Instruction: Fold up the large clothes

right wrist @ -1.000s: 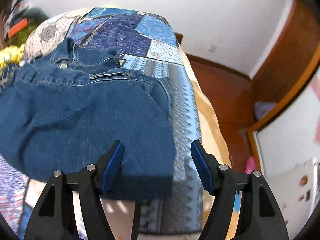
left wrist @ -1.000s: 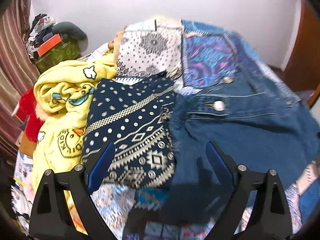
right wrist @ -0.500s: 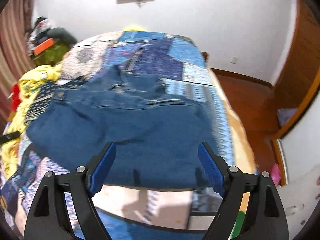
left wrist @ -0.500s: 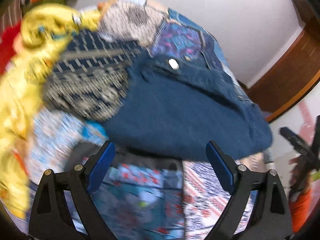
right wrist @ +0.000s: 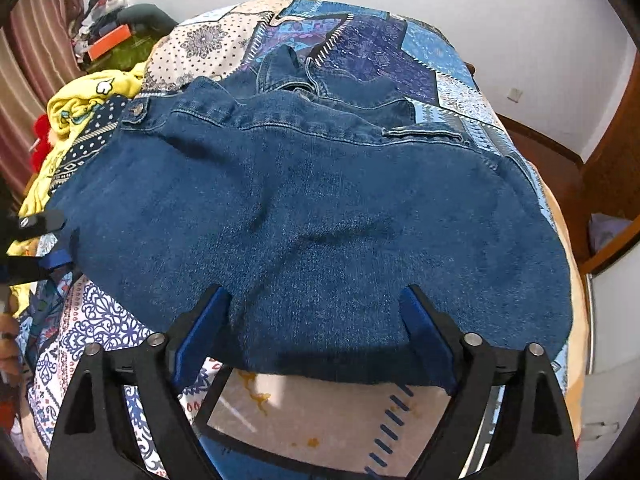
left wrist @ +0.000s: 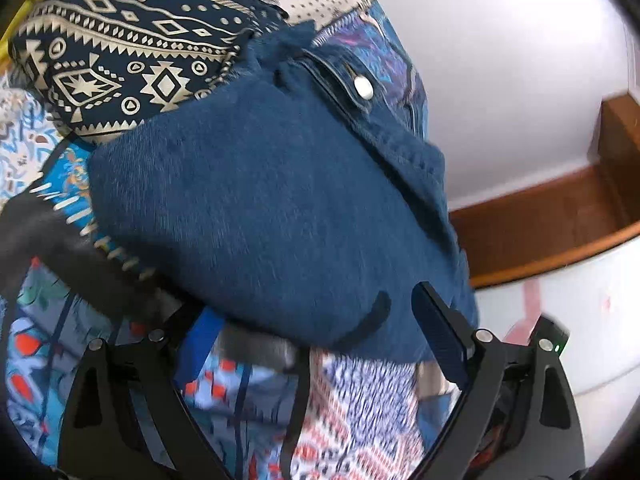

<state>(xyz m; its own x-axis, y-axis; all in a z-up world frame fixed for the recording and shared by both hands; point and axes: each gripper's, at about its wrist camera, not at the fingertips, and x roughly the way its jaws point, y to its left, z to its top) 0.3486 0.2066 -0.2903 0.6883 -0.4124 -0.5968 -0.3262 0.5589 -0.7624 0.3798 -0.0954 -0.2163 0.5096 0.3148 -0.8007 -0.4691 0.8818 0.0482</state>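
White walls and a wooden skirting board enclose a bed (right wrist: 448, 52) covered by a patchwork bedspread in blue, purple and cream prints. Denim jacket (right wrist: 320, 220): the largest item, spread across the middle of the bed with its hem toward the near edge and its collar toward the far end; one metal button (left wrist: 363, 89) shows at the waistband or cuff. Judged from its lie, the body is flattened and a sleeve appears turned in under the collar, so a first fold may be done; the halving folds look still to be made. Navy printed cloth (left wrist: 120, 40): folded, at the left edge of the bed, touching the jacket's left side. Yellow cartoon-print garment (right wrist: 84, 104): bunched at the far left edge, beyond the navy cloth. Right gripper (right wrist: 314, 322): fingers spread wide, holding nothing, poised over the jacket's near hem. Left gripper (left wrist: 316, 324): fingers likewise apart and empty, at the jacket's left corner near the bed's near edge; the same tool shows at the left margin of the right wrist view.

Obscured: the jacket's sleeves cannot be traced with certainty; the left wrist view is tilted and motion-blurred, so the bedspread pattern beneath it smears. Clutter in the far left corner of the room is too small to identify. A dark strap or shadow crosses the left view's lower left; which, cannot be told.
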